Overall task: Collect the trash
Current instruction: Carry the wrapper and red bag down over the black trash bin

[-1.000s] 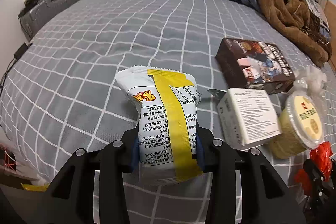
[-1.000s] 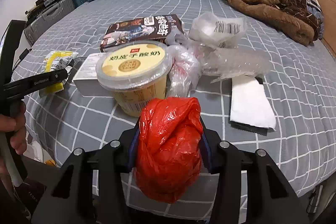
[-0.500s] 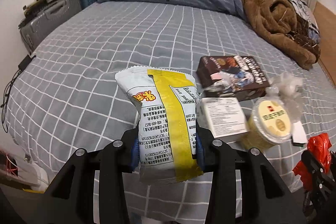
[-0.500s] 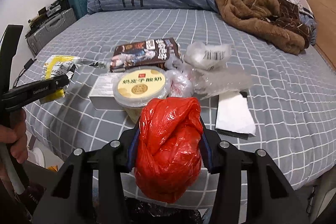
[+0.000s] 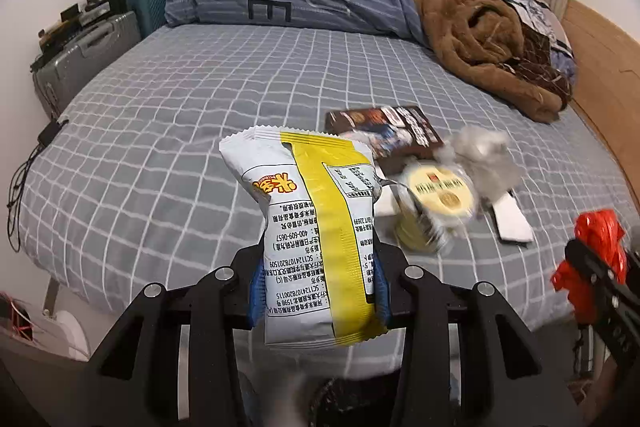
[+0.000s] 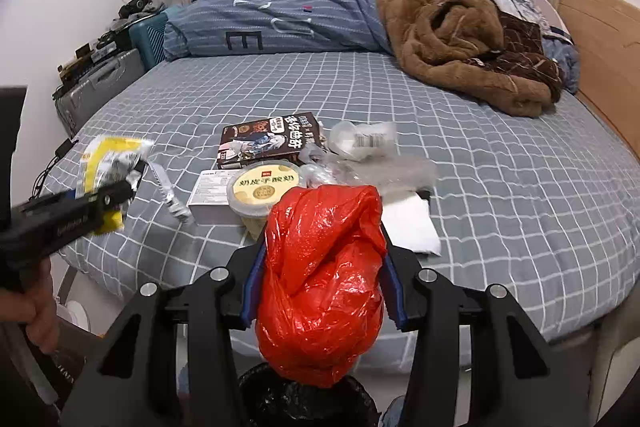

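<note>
My left gripper (image 5: 318, 291) is shut on a white and yellow snack packet (image 5: 312, 227), held upright above the bed's near edge. A crumpled red plastic bag (image 6: 320, 279) bulges between the pads of my right gripper (image 6: 320, 291), which is shut on it. Right under that bag is a bin with a black liner (image 6: 304, 403), also in the left wrist view as a bin (image 5: 344, 403). On the checked grey bed (image 6: 500, 167) lie a dark snack box (image 6: 268, 139), a yellow yoghurt tub (image 6: 262, 189), a white carton (image 6: 210, 195), clear plastic wrap (image 6: 364, 141) and a white paper (image 6: 408, 223).
A blue duvet (image 6: 280, 19) and a brown fleece (image 6: 452, 35) lie piled at the far end of the bed. Suitcases (image 6: 96, 87) stand along the left wall. A wooden headboard (image 6: 600, 39) runs along the right. A hand (image 6: 36, 303) grips the left tool's handle.
Both grippers have risen and drawn back from the bed with their loads. The trash on the bed looks smaller and farther, and the black-lined bin has come into view below.
</note>
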The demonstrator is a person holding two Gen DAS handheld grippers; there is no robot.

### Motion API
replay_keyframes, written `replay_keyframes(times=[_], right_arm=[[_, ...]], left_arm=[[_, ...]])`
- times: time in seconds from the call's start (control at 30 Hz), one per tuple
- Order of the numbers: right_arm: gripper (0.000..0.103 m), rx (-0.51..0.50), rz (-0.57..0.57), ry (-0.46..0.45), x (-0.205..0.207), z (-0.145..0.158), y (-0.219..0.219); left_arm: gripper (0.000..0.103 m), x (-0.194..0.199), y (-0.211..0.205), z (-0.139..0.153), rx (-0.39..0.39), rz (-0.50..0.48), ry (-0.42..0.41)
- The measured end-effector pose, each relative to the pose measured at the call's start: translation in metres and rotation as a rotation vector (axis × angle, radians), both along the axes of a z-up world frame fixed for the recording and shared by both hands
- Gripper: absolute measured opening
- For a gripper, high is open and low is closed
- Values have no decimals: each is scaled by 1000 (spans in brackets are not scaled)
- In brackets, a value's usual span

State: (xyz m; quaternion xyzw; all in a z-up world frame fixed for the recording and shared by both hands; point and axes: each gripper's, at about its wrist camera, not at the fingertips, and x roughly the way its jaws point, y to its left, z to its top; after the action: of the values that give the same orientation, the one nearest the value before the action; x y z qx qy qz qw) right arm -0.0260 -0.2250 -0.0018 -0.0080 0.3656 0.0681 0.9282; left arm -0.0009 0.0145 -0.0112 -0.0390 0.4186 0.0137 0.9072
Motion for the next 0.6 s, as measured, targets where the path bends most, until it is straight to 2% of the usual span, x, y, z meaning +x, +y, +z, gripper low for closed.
replay_keyframes(times=[0.27, 0.6], right_arm=[[46, 6, -20, -5, -32, 8, -9], [46, 6, -33, 8, -75, 6, -15]], left_arm=[[40, -45, -18, 14, -9, -32, -32], [40, -111, -26, -3, -40, -62, -10]])
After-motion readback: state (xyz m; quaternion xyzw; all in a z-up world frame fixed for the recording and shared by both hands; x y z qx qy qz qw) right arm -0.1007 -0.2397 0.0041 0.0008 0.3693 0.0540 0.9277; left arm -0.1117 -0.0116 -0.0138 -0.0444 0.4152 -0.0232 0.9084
